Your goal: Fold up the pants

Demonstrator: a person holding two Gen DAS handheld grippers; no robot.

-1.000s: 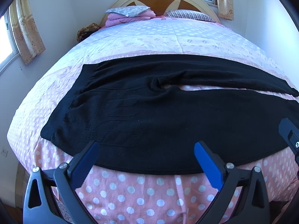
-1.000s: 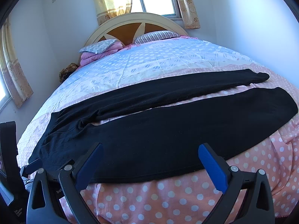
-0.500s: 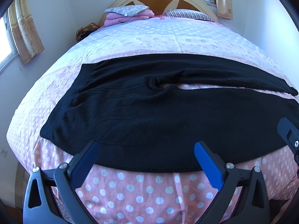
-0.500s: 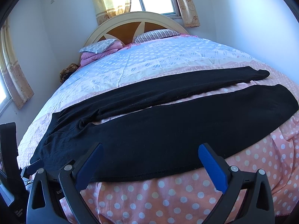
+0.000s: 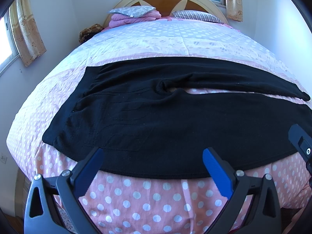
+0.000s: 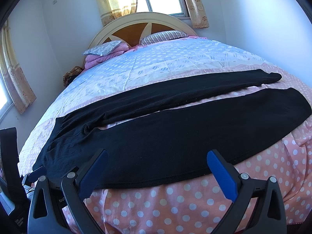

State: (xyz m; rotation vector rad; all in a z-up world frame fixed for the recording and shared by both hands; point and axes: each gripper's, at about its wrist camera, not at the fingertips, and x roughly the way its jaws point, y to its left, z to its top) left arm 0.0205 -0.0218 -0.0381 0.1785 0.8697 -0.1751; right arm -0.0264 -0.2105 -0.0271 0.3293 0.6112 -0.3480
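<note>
The black pants (image 5: 165, 117) lie flat across the middle of the bed (image 5: 156, 198), not folded yet, so both wide-open claws, left (image 5: 152, 163) and right (image 6: 156, 165), should next grab the near edge.

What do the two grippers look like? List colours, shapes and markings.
Left gripper: two black angled fingers with triangular cut-outs, silver screws and ridged blue pads. Right gripper: the same build, with small white lettering on one finger, too small to read. No cables, hands or sleeves show.
</note>
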